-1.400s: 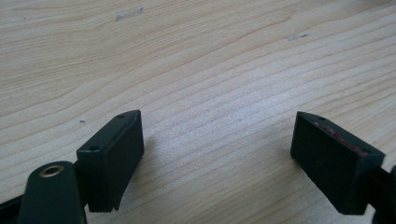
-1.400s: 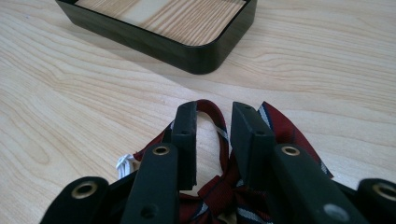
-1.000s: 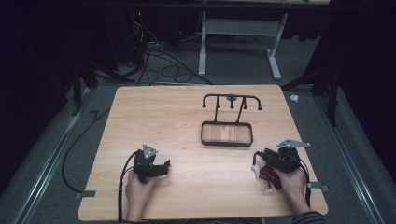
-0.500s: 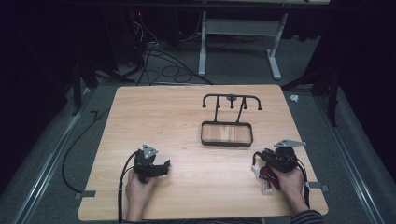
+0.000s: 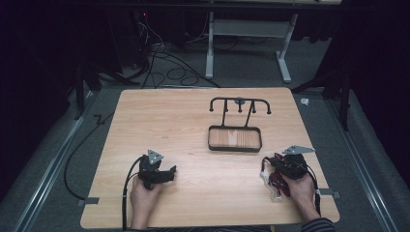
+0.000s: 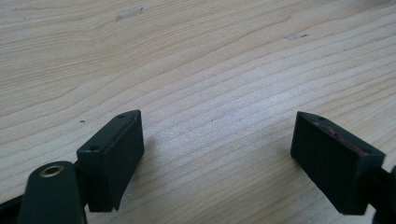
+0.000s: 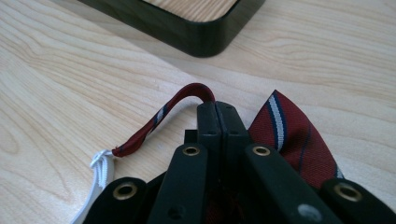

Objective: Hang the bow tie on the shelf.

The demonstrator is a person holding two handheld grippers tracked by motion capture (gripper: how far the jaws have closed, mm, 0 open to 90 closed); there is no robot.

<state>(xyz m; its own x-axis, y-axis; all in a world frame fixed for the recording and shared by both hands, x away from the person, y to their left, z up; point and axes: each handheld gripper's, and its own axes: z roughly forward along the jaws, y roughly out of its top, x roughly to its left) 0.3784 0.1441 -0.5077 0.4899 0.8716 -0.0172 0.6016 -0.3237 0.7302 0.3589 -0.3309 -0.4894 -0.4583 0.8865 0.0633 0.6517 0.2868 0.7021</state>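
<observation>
My right gripper, jaws pressed together on the red striped necktie near the tabletop's right front corner, held soft, light cloth I judged best pinched at its folded band, while my left gripper gaped wide, empty.
</observation>
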